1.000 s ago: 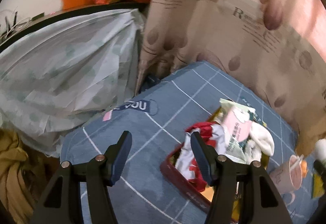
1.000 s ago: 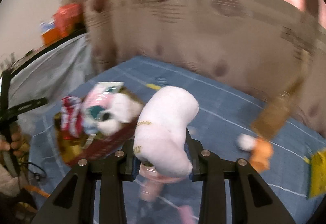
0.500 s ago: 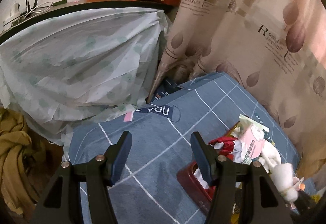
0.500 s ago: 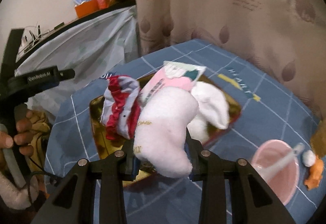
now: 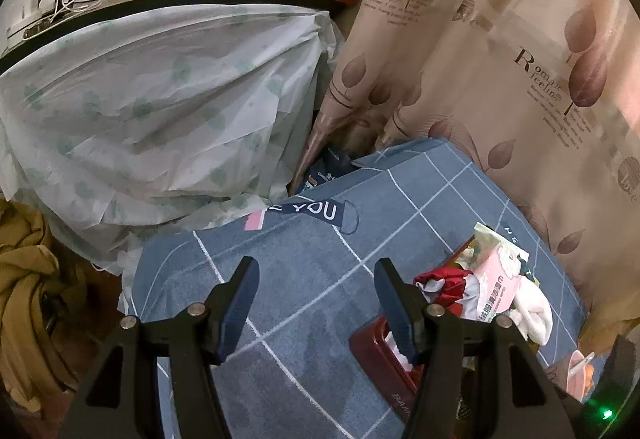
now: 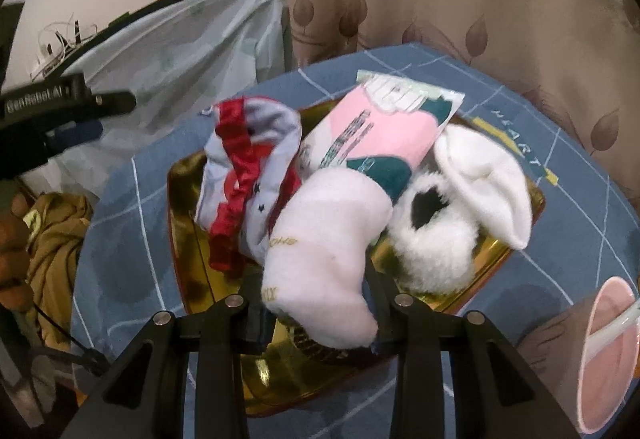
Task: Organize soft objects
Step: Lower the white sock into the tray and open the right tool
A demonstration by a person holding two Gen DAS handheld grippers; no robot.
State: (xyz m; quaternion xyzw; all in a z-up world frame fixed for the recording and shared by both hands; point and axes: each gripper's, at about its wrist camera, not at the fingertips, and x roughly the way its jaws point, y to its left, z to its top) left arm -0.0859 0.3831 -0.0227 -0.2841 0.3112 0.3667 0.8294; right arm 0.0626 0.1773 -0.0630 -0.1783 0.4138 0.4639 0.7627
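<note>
Right hand-held gripper (image 6: 316,303) is clamped on a white sock (image 6: 320,259), low centre of the right wrist view, hanging just above the gold-lined tray (image 6: 188,223) that already carries a red-and-white cloth (image 6: 248,175), a pink tissue pack (image 6: 380,131) and a fluffy white slipper (image 6: 436,243). Left hand-held gripper (image 5: 316,307) hangs wide open and empty over the blue checked tabletop (image 5: 304,247), with the tray (image 5: 376,355) at lower right of its view. A pink cup (image 6: 604,355) sits at the right edge, beside the tray.

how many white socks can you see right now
2. One white sock is clamped in the right gripper over the tray; the other lies in the tray's far right. More may be buried.
</note>
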